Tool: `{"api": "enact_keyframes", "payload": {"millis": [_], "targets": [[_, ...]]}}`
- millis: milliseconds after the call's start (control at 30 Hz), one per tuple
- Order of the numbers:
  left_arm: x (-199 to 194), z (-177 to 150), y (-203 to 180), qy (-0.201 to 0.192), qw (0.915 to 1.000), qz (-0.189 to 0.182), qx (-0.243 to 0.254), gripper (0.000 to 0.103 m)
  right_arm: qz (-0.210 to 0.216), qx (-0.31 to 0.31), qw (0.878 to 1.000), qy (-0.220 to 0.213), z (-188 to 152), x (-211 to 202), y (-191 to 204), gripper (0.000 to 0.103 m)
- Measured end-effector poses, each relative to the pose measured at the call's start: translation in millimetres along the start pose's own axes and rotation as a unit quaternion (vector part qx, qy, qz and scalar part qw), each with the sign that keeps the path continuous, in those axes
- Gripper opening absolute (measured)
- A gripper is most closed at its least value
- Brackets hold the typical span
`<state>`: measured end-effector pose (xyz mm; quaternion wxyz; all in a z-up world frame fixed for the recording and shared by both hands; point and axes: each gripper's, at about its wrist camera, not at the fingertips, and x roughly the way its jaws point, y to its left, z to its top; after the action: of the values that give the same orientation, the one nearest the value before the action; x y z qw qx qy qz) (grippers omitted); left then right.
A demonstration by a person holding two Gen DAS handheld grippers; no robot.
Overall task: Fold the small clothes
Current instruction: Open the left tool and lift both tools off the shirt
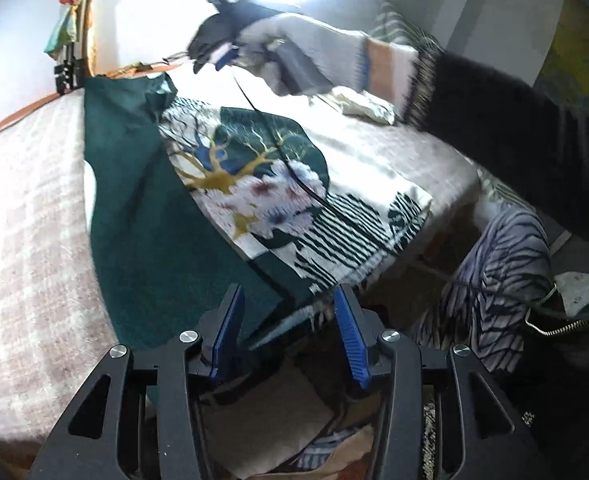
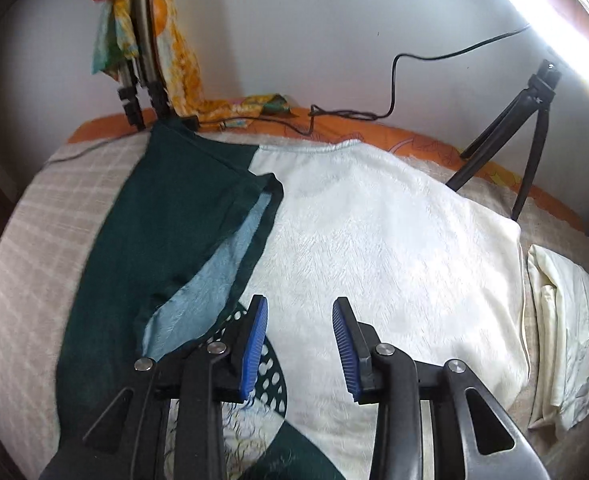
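A small garment (image 1: 222, 184), dark green with a white printed panel of a gold tree, lies spread on the bed. In the right wrist view it shows its dark green part (image 2: 166, 232) and white fleecy inside (image 2: 374, 240). My left gripper (image 1: 288, 308) is open and empty, hovering at the garment's near hem. My right gripper (image 2: 299, 320) is open and empty, just above the white part next to the green folded edge. The right gripper also shows in the left wrist view (image 1: 210, 54), held by a gloved hand above the far end of the garment.
The bed has a pale checked cover (image 2: 54, 208). A folded cream cloth (image 2: 566, 344) lies at the right. A black tripod (image 2: 522, 128) and cable (image 2: 394, 80) stand by the wall. A striped cloth (image 1: 490, 292) hangs off the bed edge. Colourful fabric (image 2: 142, 32) hangs on a stand.
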<state>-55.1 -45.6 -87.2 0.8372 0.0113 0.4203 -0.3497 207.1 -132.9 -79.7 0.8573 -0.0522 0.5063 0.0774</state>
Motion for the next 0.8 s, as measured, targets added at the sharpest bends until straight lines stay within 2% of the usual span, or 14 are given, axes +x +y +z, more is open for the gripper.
{"api": "enact_keyframes", "payload": {"millis": [67,167,233,333,400,467,533,600,700,800], "targets": [[-1.8,4.6,3.7,-0.009,0.9999,-0.001,-0.013,0.045,0.038,0.002,0.999,-0.022,-2.9,-13.7,0.9,0.035],[-4.9,9.1,7.9,-0.022,0.9994,0.007,-0.025,0.045,0.064,-0.011,0.997,-0.041,-8.1,-26.3,14.9,0.035],[-8.4,12.1,9.4,-0.032,0.9990,0.010,-0.031,0.045,0.088,-0.013,0.995,-0.049,-10.5,-26.3,27.4,0.032],[-10.5,16.9,12.7,-0.049,0.9979,0.022,-0.035,0.045,0.144,-0.013,0.988,-0.061,-15.7,-27.2,51.3,0.029],[-10.6,17.8,15.8,-0.053,0.9974,0.029,-0.040,0.045,0.194,-0.005,0.979,-0.058,-16.5,-21.6,69.5,0.029],[-11.5,18.2,21.2,-0.054,0.9968,0.033,-0.049,0.045,0.226,0.005,0.973,-0.039,-15.9,-7.9,88.2,0.029],[-13.5,18.5,24.8,-0.056,0.9962,0.037,-0.055,0.045,0.220,0.007,0.975,-0.020,-14.8,6.4,100.1,0.029],[-16.8,18.2,27.0,-0.061,0.9956,0.041,-0.058,0.045,0.193,0.010,0.981,-0.001,-13.3,21.4,104.0,0.029],[-21.8,18.3,29.3,-0.067,0.9948,0.045,-0.063,0.045,0.164,0.039,0.986,0.018,-13.6,32.4,85.0,0.029],[-24.8,19.7,28.6,-0.072,0.9942,0.047,-0.065,0.045,0.148,0.074,0.986,0.016,-19.8,26.3,56.9,0.033]]}}
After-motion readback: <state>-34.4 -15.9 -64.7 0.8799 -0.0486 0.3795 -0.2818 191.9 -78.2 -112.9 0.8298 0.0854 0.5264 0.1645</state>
